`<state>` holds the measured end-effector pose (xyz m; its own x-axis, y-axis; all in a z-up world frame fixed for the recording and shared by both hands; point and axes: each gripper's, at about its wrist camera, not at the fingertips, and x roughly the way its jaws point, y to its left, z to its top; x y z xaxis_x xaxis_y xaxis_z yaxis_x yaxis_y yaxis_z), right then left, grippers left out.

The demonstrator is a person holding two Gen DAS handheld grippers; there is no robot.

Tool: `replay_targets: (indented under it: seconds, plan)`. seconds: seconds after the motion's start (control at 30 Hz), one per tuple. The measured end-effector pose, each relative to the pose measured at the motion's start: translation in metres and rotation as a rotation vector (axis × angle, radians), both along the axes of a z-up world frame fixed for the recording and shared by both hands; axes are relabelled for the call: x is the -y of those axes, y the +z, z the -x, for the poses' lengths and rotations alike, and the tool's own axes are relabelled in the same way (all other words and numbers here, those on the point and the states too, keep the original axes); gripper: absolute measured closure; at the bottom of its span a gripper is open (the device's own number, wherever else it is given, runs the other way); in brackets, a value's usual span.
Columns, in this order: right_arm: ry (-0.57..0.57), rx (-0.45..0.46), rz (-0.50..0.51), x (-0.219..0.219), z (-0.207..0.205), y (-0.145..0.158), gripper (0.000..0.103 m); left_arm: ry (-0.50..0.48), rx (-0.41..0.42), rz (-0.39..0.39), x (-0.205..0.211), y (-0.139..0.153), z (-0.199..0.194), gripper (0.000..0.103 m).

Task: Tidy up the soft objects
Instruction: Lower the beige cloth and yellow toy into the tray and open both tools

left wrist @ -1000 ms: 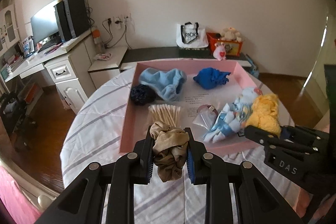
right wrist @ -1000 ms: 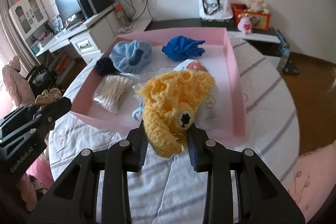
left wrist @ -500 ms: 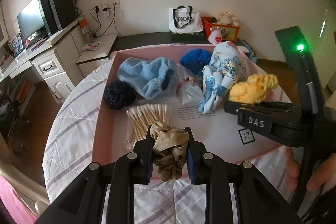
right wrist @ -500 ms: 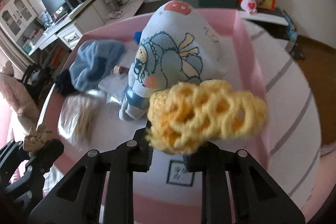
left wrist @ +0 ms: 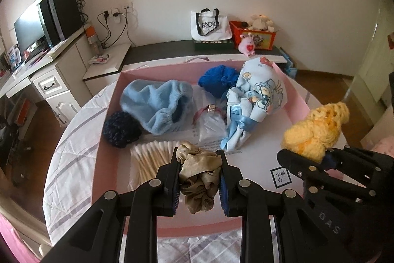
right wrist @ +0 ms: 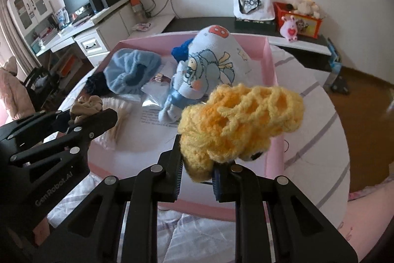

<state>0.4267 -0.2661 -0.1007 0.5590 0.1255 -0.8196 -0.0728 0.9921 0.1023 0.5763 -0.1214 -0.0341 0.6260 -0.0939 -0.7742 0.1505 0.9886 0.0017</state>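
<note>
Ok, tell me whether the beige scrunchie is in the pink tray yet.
Not yet: the beige scrunchie hangs clamped in the left hand-held gripper above the pink tray.

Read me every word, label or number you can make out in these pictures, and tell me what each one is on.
"DAS": on the right gripper.
"GenRobot.AI": on the left gripper.
"RADIO", last letter uncertain: white tote bag.
"B": red patch on the light blue printed cloth.
Printed sheet and small square label in the pink tray: too small to read.

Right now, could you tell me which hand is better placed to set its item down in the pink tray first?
Left, probably: its beige scrunchie hangs low over bare tray floor, whereas the yellow crochet piece hangs nearer the rim.
</note>
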Motion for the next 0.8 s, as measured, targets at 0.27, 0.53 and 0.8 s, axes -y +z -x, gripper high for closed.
replay_targets:
  seconds: [0.27, 0.53, 0.8]
  plan:
    - [-0.032, 0.032, 0.002, 0.007, -0.001, 0.002, 0.045, 0.008, -0.023, -0.018, 0.001, -0.007, -0.009, 0.064]
    - [-0.048, 0.050, 0.003, 0.019, 0.004, 0.006, 0.021, 0.067, -0.011, -0.010, -0.014, -0.005, -0.005, 0.019]
    - [-0.056, 0.070, 0.024, 0.017, 0.009, 0.010, 0.008, 0.097, -0.004, -0.017, -0.021, -0.001, 0.002, 0.007]
